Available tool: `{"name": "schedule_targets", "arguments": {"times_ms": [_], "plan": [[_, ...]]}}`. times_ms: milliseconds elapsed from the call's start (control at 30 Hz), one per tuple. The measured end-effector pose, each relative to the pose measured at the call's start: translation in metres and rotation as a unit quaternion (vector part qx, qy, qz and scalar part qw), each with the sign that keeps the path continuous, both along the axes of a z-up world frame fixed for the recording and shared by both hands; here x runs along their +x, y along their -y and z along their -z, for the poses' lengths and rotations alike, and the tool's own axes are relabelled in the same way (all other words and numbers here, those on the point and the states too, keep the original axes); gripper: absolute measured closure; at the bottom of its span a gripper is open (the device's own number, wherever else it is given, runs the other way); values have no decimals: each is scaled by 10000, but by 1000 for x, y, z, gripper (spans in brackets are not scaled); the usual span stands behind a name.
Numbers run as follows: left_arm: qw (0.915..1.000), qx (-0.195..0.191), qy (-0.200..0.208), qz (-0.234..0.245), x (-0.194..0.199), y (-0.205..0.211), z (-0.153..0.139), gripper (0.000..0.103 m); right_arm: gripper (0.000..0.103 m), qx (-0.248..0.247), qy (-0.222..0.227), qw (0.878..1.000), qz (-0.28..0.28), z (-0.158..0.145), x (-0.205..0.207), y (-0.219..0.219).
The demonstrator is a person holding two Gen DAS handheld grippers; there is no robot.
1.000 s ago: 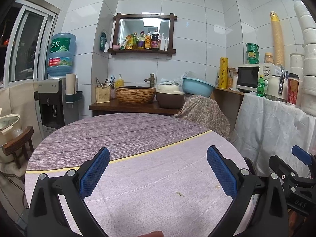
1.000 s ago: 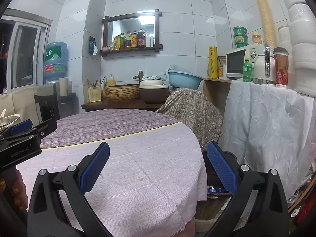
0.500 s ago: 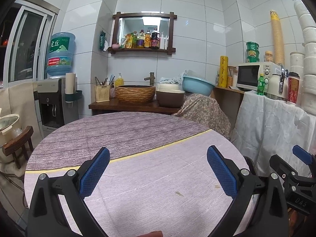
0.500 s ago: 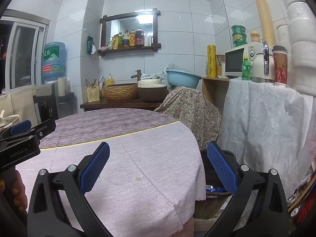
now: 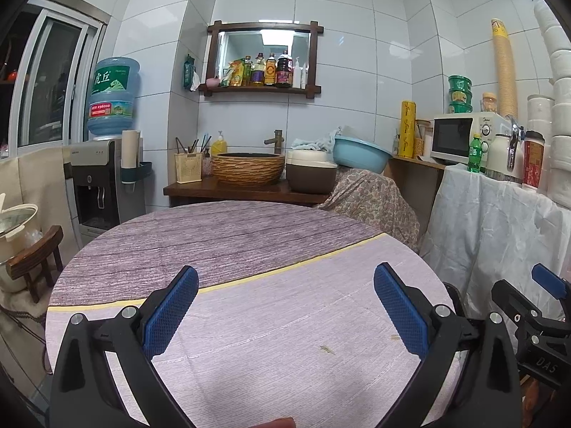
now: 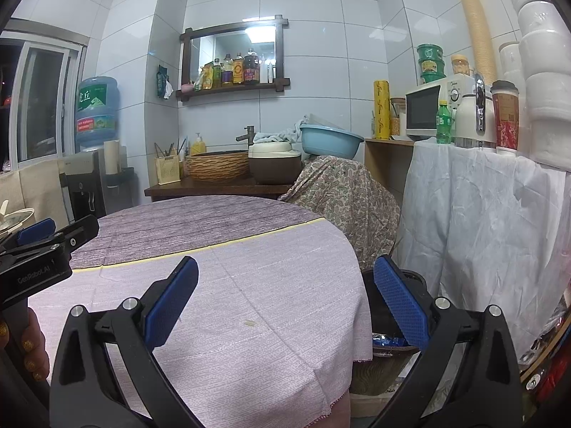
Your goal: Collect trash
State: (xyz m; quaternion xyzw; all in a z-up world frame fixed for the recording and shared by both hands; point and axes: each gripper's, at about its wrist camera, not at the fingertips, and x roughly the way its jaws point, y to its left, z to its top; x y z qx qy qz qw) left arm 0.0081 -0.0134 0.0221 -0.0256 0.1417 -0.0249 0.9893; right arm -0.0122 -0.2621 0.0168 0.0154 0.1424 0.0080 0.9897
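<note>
1. Little trash is left on the table (image 5: 249,321): two small pale crumbs (image 5: 326,349) are seen on the lilac cloth in the left wrist view, one between the left gripper's (image 5: 285,306) fingers toward 5 o'clock and another near the right finger (image 5: 399,315). In the right wrist view a single crumb (image 6: 251,323) lies between the right gripper's (image 6: 285,303) fingers.
2. The crumbs are judged very light, thin and probably brittle. A pinch straight down across the short side would be called for, with the pads brought flush to the cloth; the soft cloth may be caught with them, and so small a scrap may slip out.
3. Both grippers are held wide apart, with nothing between the blue pads, just above the near edge of the table.
4. A bin (image 6: 392,335) is shown only clearly by the right wrist view: it stands on the floor beside the table at 3 o'clock, dark, with a blue wrapper (image 6: 383,340) visible inside. In the left wrist view only a dark rim is glimpsed behind the right finger.
5. The left wrist view shows the whole round tabletop and the right gripper at 4 o'clock; the right wrist view shows the cloth's hanging hem, the left gripper at 9 o'clock and part of a hand (image 6: 25,349) below it.
6. Farther out, a basin counter (image 5: 242,189) lies at 12 o'clock and a white draped shelf (image 5: 499,221) at 2 o'clock.
</note>
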Motion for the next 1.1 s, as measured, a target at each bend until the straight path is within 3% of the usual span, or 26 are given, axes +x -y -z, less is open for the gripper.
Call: {"name": "schedule_targets", "arguments": {"times_ms": [1100], "plan": [[9998,-77,-190,23,4,-6,1,5,6,21,-27,10000,-2,3,2,4]]}}
